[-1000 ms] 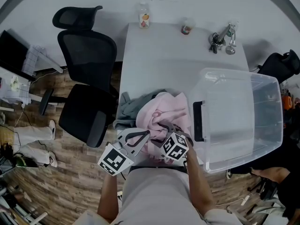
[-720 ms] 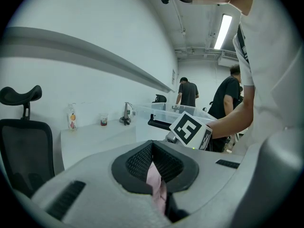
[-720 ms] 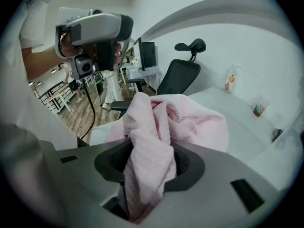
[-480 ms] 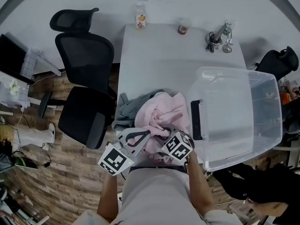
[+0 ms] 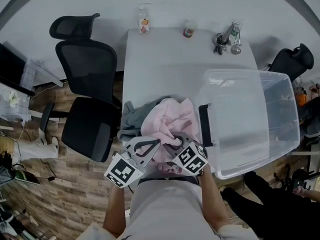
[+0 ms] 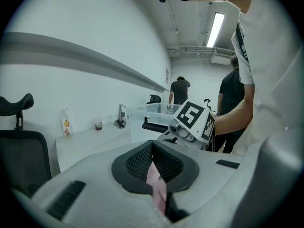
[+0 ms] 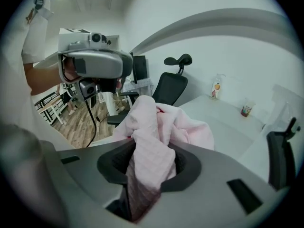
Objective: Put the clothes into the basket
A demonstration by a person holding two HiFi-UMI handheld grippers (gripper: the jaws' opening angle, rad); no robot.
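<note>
Crumpled pink garment [image 5: 170,121] atop grey garment [image 5: 133,119], clear basket [image 5: 286,109] beside, seemingly tilted

Looks forward and steeply down from above the person's head, far enough off to take in the left gripper [image 5: 159,143], the right gripper [image 5: 175,142], the whole white table [image 5: 165,64] beyond them and the clear basket [image 5: 250,119] just right of the right gripper. In the left gripper view, rides close behind that gripper's jaws, faces roughly level along them, catches the right gripper just ahead to the right. In the right gripper view, sits equally close, tilts downward, catches the left gripper up on its left. Shared across all three: the pink garment [image 5: 167,121] at both jaws, the bottle [image 5: 144,20] and the cup [image 5: 188,30] at the table's far edge.
</note>
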